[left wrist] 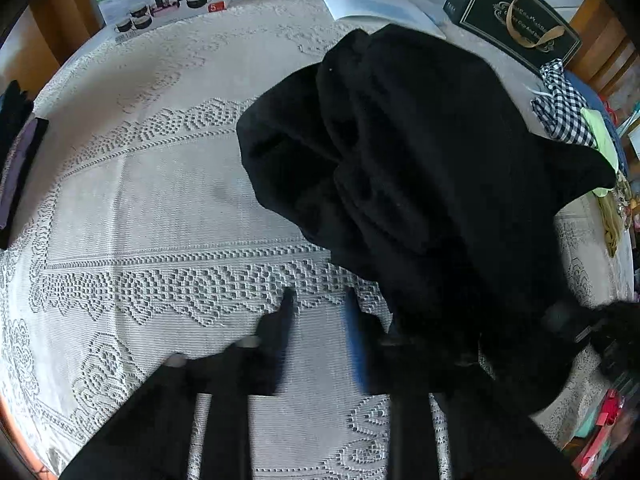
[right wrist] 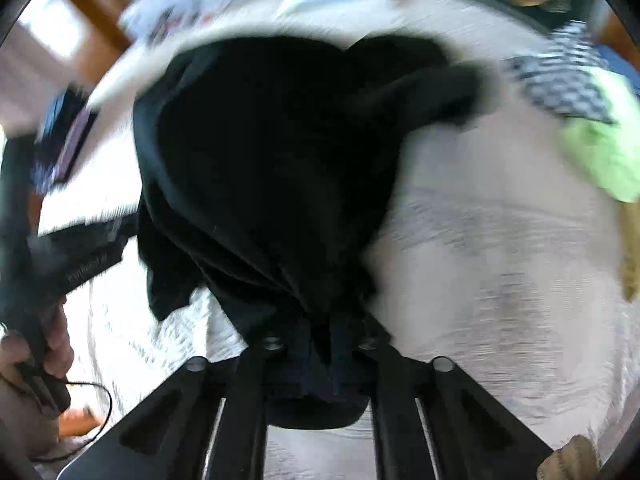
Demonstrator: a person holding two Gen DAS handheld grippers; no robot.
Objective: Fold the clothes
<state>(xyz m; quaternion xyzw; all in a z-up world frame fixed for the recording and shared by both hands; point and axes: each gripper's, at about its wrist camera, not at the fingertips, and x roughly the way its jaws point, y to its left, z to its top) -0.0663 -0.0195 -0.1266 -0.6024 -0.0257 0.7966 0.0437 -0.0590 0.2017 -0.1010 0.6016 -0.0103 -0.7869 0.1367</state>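
a white lace tablecloth [left wrist: 168,208] is covering the table. the right claw [right wrist: 322,344] is pinching together on a bunched edge of the black garment [right wrist: 264,152], and the cloth is hanging in a heap above the table. the left claw [left wrist: 320,312] is sitting with its fingers apart and holding nothing, just beside the black garment [left wrist: 420,168]. there is lots of bare lace on the left. a checkered cloth [left wrist: 560,108] is lying near the far right edge, by a dark box [left wrist: 516,16].

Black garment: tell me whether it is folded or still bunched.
Bunched, not folded: the black garment hangs in rumpled drapes from the right gripper, shut on its edge, above the lace tablecloth.
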